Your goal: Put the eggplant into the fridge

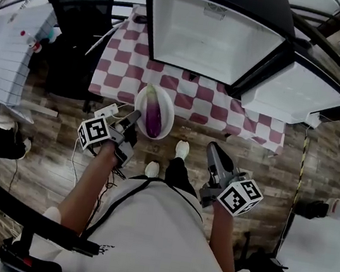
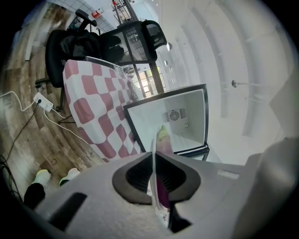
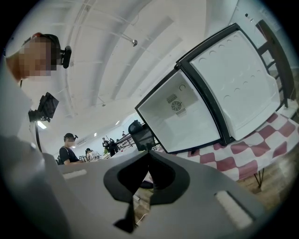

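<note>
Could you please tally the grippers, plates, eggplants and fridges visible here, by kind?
grippers: 2, the left gripper and the right gripper
plate: 1
eggplant: 1
fridge: 1
total: 5

I see a table with a red and white checked cloth. The open fridge sits on it, at twelve o'clock.

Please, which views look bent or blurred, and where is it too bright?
Head view: fridge edges bow, its white inside is overexposed. Left gripper view: black corners, tongs close up look soft. Right gripper view: ceiling is washed out, fridge door curves.
</note>
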A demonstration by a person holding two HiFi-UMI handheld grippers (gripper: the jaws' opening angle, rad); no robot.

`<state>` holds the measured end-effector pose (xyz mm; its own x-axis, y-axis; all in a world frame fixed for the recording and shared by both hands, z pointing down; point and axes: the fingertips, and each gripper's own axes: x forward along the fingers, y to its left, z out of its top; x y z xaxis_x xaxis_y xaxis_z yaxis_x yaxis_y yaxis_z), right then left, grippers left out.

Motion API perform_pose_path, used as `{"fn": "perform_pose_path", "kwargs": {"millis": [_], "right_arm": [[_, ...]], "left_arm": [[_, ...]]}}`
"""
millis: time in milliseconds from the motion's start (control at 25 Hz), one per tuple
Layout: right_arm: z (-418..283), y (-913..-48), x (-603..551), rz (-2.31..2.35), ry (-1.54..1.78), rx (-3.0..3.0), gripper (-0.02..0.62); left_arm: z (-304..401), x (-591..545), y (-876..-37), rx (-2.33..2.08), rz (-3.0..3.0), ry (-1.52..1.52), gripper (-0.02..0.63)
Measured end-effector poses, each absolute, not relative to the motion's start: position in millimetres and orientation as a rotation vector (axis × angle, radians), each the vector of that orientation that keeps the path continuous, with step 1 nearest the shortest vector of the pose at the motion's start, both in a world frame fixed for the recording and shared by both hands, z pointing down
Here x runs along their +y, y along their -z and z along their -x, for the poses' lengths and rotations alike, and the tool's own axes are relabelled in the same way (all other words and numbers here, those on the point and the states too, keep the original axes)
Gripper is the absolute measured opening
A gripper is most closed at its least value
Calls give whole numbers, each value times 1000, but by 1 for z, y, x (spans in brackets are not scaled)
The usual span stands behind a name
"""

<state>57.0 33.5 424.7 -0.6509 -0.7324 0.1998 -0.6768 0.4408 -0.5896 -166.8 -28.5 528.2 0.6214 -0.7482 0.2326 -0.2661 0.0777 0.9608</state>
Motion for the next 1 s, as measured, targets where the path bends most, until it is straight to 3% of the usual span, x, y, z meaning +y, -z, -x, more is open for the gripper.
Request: {"fn": "perform_pose_path", "kwargs": {"millis": [1000], "right_arm": [[-70, -426, -149, 976, 1030, 2832, 6]], "left_arm": [[127, -174, -525, -1012, -1410, 587, 23]]}}
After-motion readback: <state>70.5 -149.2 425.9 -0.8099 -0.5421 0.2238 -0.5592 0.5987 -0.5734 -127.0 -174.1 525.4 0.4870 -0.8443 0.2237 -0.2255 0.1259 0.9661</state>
